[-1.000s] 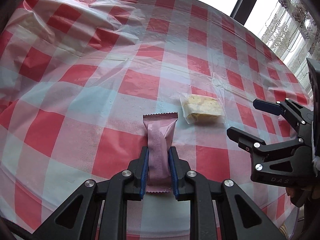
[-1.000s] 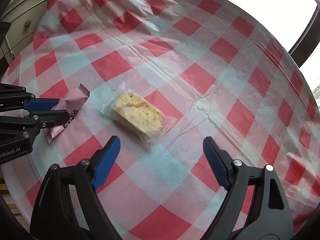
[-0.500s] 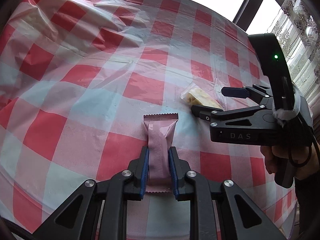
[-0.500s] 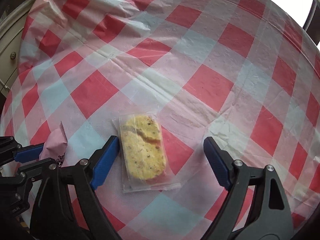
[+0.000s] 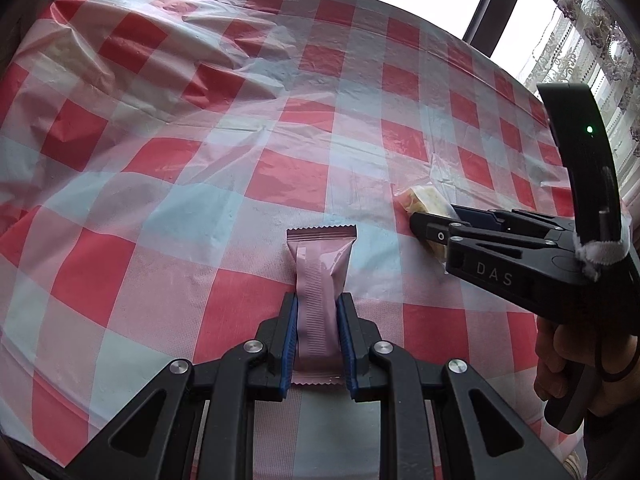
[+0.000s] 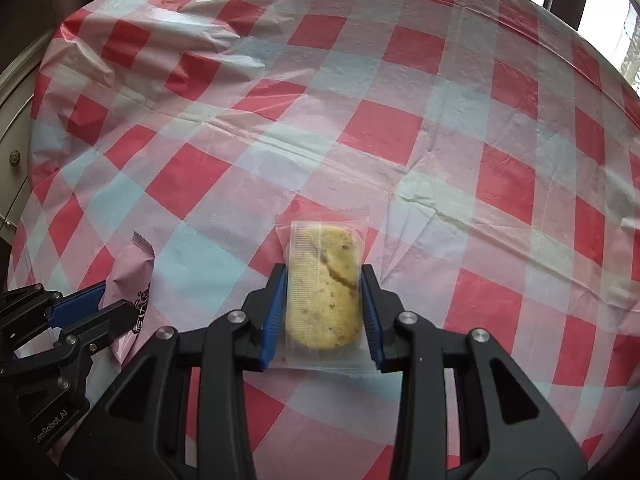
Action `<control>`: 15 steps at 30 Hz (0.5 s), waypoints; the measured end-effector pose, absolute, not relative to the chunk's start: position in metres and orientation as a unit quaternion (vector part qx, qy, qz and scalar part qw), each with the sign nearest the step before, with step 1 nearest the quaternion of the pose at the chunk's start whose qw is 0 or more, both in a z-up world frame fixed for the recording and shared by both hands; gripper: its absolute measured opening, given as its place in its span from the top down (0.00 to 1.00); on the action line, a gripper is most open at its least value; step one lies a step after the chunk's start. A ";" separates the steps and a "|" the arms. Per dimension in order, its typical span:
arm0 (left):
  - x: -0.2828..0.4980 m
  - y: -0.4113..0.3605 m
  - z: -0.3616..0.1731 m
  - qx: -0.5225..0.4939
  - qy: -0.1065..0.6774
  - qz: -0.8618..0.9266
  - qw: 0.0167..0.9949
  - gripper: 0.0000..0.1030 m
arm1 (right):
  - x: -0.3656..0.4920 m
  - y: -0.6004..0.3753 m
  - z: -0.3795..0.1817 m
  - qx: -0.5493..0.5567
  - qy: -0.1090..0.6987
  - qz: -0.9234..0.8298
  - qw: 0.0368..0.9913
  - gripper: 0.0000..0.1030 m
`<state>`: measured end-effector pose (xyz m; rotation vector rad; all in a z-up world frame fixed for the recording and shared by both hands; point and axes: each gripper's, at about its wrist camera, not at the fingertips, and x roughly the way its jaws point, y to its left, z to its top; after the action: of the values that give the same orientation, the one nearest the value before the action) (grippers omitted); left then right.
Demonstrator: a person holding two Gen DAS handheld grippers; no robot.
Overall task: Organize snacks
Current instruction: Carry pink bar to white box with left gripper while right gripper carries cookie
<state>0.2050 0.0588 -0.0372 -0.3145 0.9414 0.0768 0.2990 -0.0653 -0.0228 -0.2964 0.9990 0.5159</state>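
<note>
Since the earlier frames the right gripper (image 6: 323, 312) has swung in over the cookie packet (image 6: 323, 290) and its jaws have just been closing; the blue pads now sit against both long sides of the clear wrapper, the cookie between them.

Going left to right: the left gripper (image 5: 318, 336) is clamped on the lower half of the pink wafer bar (image 5: 320, 280), whose crimped top end juts forward past the fingertips while its bottom end shows behind them. Just to its right, with a checked square of cloth between, the right gripper pinches the cookie packet, and the person's hand (image 5: 568, 360) wraps the handle at the frame edge.

What could go wrong, as I judge it: the cookie already shows a crack across it, so more squeeze may break it apart. The loose clear film could also slip through the pads if only the wrapper is caught. The bar is held low on its length, so its free end may droop or swing on a quick move. The plastic tablecloth (image 5: 200, 184) is thin and wrinkled; dragging either packet could bunch it.

Open room lies ahead and to the left, where the cloth is bare. The table's edge curves close on the right beside a window frame (image 5: 492, 12), and a cabinet (image 6: 12, 128) stands off the left edge.
</note>
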 end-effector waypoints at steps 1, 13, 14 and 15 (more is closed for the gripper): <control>0.205 0.058 -0.037 -0.148 0.452 0.038 0.879 0.80 | 0.294 -0.069 -0.022 -0.137 0.473 0.235 0.838 0.62; 0.201 0.038 -0.035 -0.102 0.471 0.041 0.875 0.80 | 0.243 -0.107 -0.021 -0.117 0.490 0.181 0.845 0.63; 0.200 0.036 -0.035 -0.100 0.473 0.040 0.875 0.80 | 0.240 -0.110 -0.020 -0.114 0.492 0.179 0.844 0.63; 0.198 0.034 -0.035 -0.099 0.474 0.039 0.874 0.80 | 0.237 -0.113 -0.020 -0.114 0.493 0.176 0.845 0.62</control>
<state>0.1982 0.0339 -0.0345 -0.2078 0.9909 0.0810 0.2366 -0.1128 -0.0201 -0.2411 1.0399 0.3715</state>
